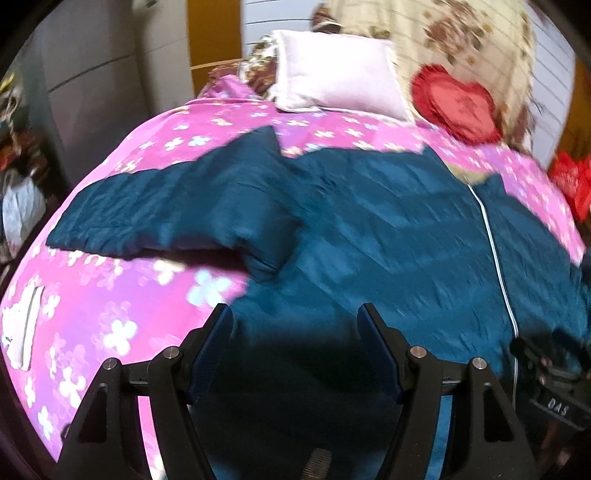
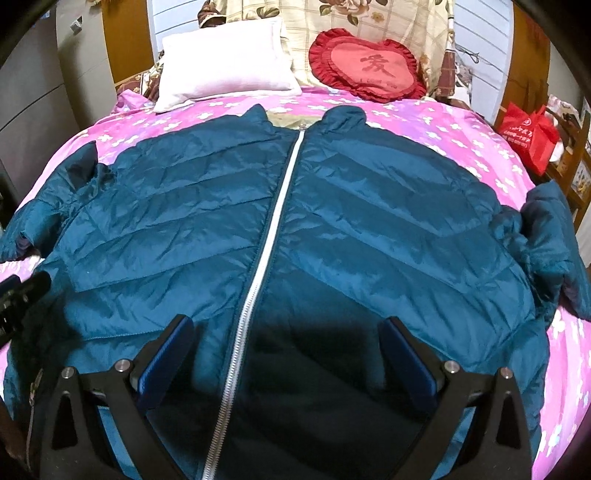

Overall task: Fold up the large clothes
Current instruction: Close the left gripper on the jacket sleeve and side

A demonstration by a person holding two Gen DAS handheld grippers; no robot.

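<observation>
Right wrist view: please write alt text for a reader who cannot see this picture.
A teal puffer jacket lies front up and zipped on a pink flowered bedspread, its sleeves spread to both sides. The open right gripper hovers over its lower part, nothing between its fingers. A pale pillow and a red heart cushion sit behind the collar.

One jacket, two claws, three cushions on one bed

One teal jacket (image 2: 332, 229) with two sleeves; one pink pillow (image 2: 225, 62), one red heart cushion (image 2: 369, 66), one floral pillow (image 2: 369, 18); one red bag (image 2: 528, 133); two claws, left claw (image 1: 295, 354) and right claw (image 2: 288, 358).
</observation>
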